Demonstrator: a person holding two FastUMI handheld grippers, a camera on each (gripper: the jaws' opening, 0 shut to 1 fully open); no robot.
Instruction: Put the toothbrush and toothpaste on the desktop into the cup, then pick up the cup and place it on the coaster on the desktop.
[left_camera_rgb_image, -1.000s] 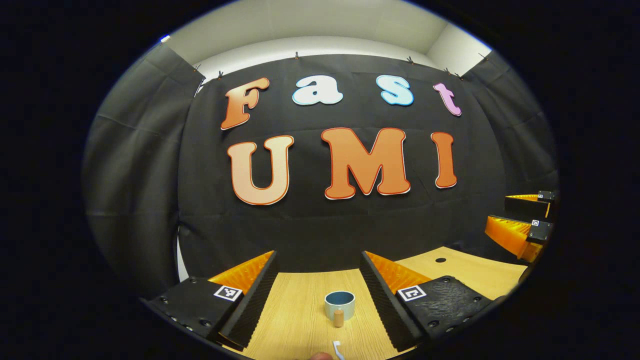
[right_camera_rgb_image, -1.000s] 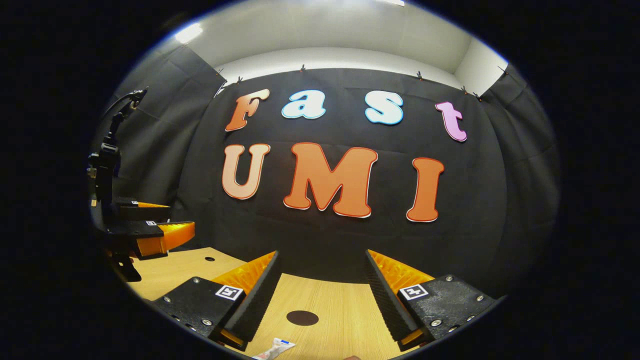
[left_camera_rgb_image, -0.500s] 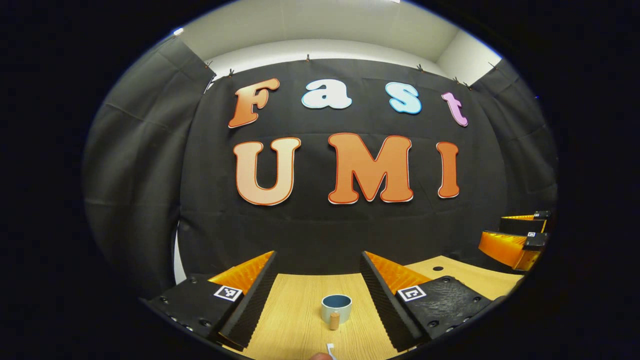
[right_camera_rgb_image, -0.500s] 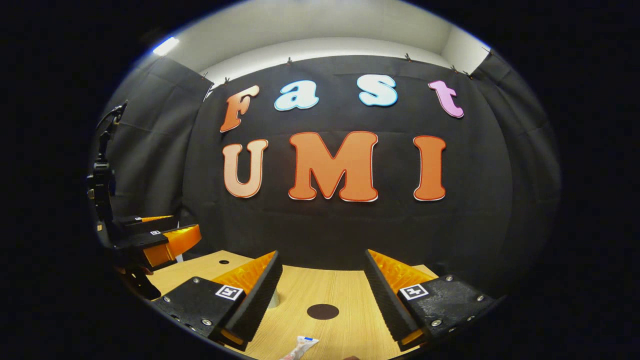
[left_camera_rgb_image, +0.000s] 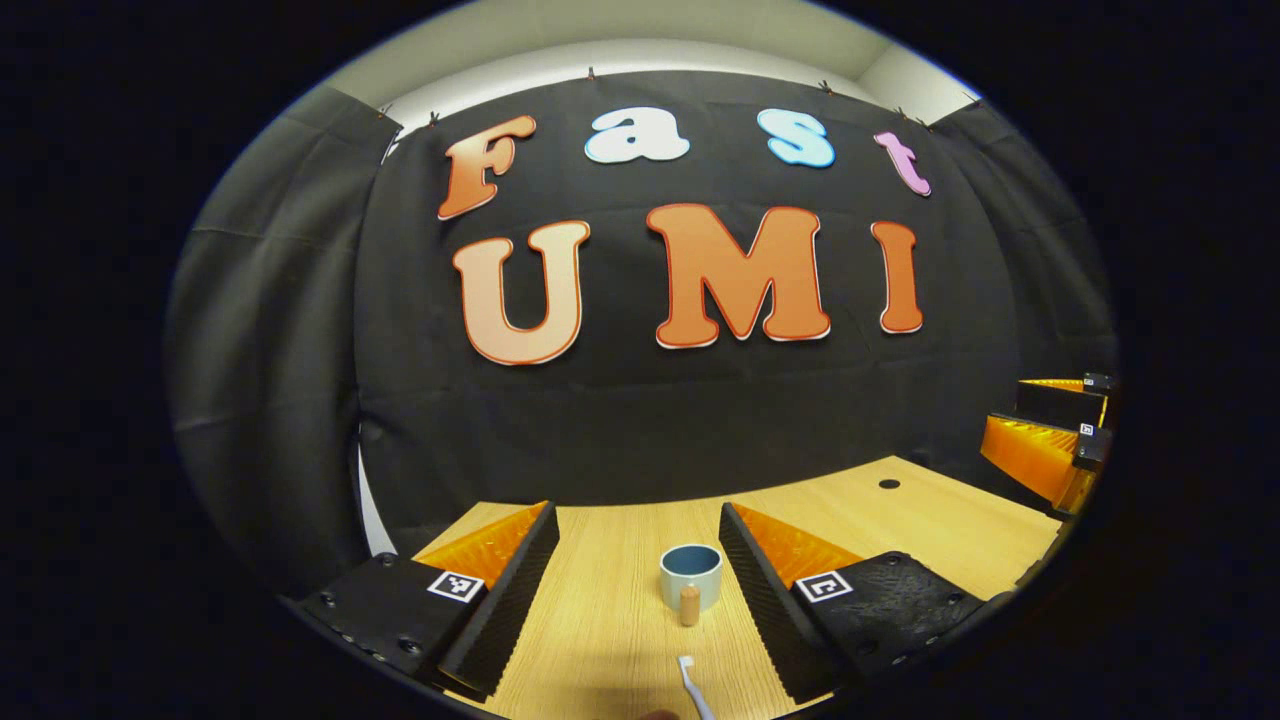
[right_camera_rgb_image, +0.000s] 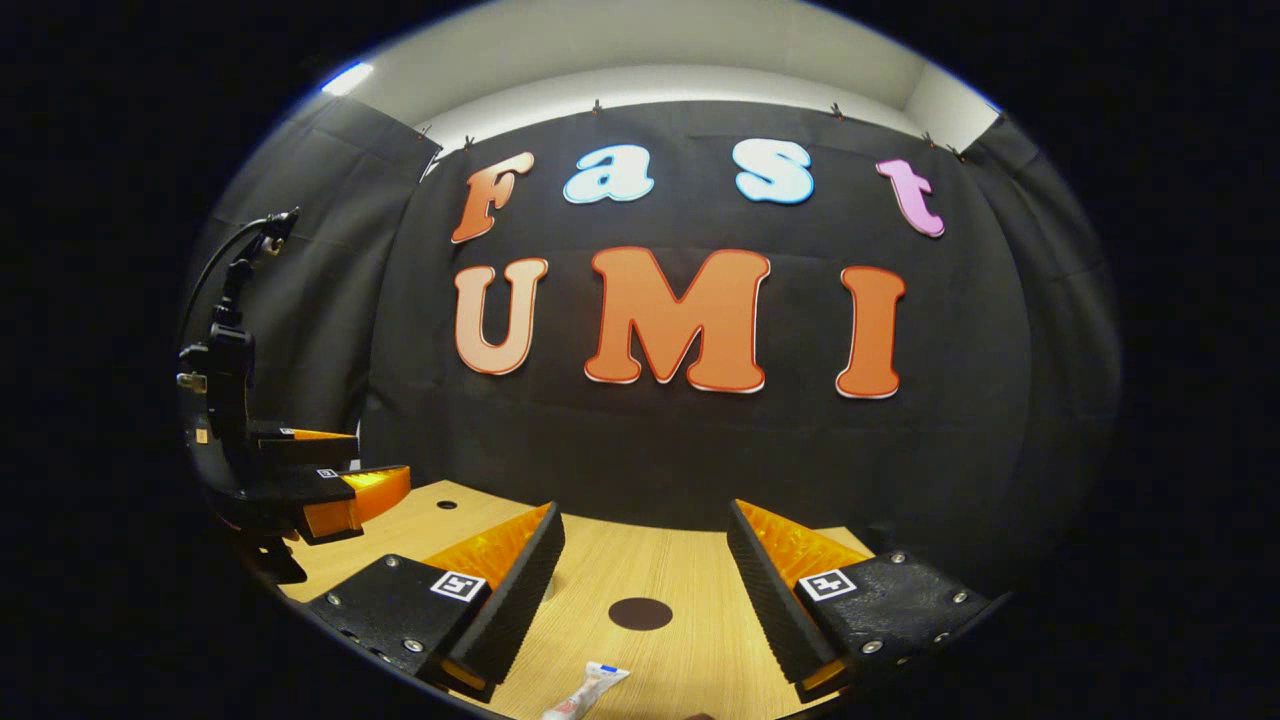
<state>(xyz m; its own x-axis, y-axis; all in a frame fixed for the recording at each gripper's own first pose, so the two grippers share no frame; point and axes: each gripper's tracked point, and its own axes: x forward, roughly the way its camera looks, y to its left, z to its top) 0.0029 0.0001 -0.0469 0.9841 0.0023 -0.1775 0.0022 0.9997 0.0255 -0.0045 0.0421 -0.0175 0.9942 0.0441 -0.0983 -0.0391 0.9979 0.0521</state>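
Toothbrush (left_camera_rgb_image: 688, 682), white and slim, lies on the wooden bench (left_camera_rgb_image: 600, 620) near my left gripper (left_camera_rgb_image: 640, 560); the blue-lined cup (left_camera_rgb_image: 691, 576) stands beyond, empty. White toothpaste tube (right_camera_rgb_image: 585, 690) and dark round coaster (right_camera_rgb_image: 640, 613) lie before my right gripper (right_camera_rgb_image: 645, 560). Both grippers gape wide, holding nothing; I judge nothing done yet.

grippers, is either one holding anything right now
Nothing is held. The left gripper is open above the cup and toothbrush; the right gripper is open above the toothpaste.
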